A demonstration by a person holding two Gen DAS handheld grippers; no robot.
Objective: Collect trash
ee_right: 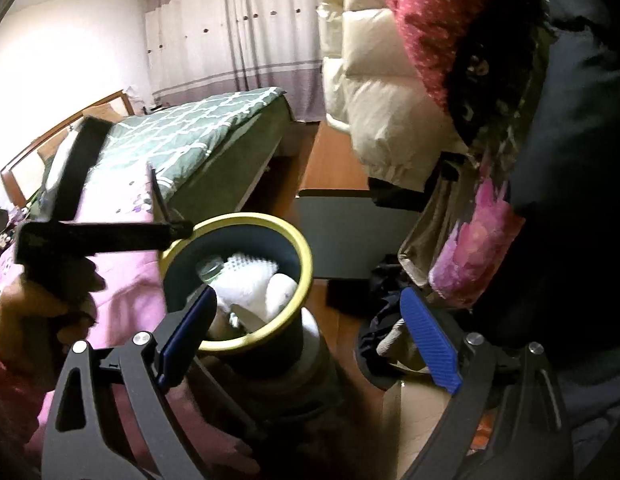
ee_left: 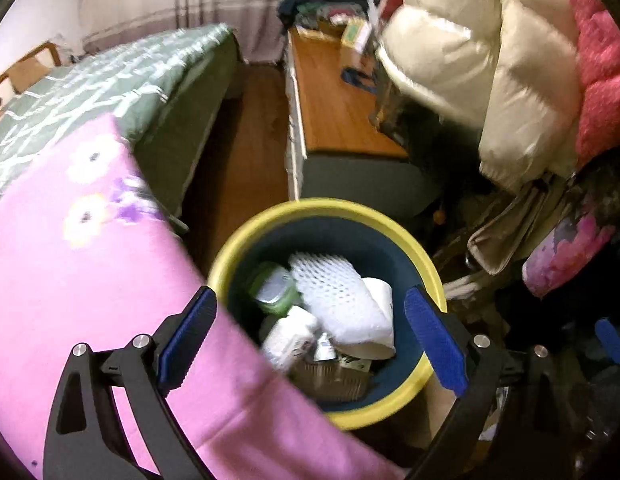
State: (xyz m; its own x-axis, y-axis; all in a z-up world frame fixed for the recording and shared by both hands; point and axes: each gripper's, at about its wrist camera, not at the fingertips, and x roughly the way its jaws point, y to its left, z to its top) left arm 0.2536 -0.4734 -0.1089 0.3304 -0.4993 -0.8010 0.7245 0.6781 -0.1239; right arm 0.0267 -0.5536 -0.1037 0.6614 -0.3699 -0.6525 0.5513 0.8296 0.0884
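On my left, the pink flowered quilt [ee_left: 70,280] spills off the bed's near edge and laps against the left rim of the trash bin [ee_left: 390,220]. My left gripper [ee_left: 310,344] hangs over the bin's near rim, tilted steeply down into it, its blue pads spread wide with nothing between them. Below, the trash already lies inside: a white foam net sleeve [ee_left: 330,284] in the middle, a green-lidded jar [ee_left: 272,288] toward the left wall, a paper roll [ee_left: 380,292] toward the right wall, a brown basket [ee_left: 330,376] against the near wall.

The pile stands close to the rim, so I judge the top pieces could roll out if I brush them or nudge the bin. The quilt's edge sits so near my left finger that a careless closing could snag the cloth and drag it.

Further right, my right gripper [ee_right: 306,340] leans down less steeply; its left finger crosses the bin's near rim and its right finger stands over the floor clutter beside the bin. Its pads are also apart and empty. In its view my left hand [ee_right: 38,312] grips the other tool's handle above the quilt. Hanging coats [ee_right: 390,80] crowd the right side, so lifting that arm could catch on them.
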